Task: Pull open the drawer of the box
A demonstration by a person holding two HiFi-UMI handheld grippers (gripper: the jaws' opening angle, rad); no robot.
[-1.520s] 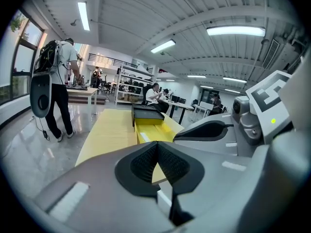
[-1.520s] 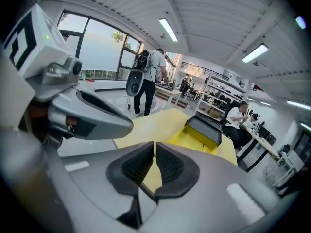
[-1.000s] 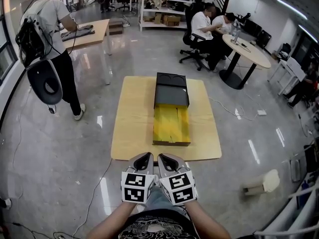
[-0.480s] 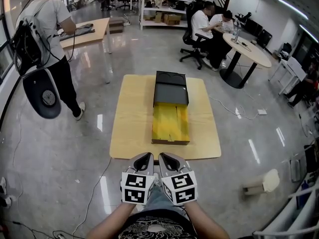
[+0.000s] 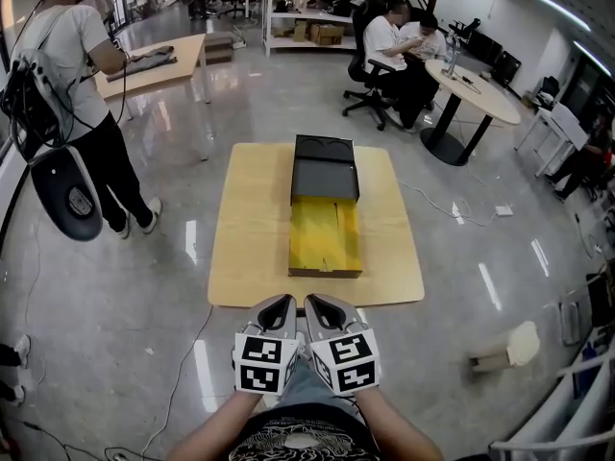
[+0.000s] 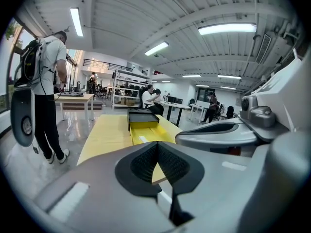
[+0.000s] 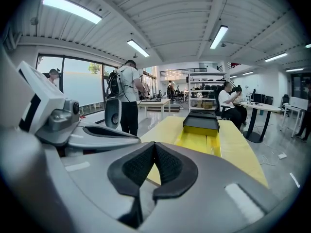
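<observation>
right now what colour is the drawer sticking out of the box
The drawer is yellow, the box black; clearest in the head view.

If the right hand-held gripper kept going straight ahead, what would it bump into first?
Probably the front of the open yellow drawer, which sticks out of the black box. The shut, empty right hand-held gripper aims right at it, though it might touch the table first; depth is unclear.
</observation>
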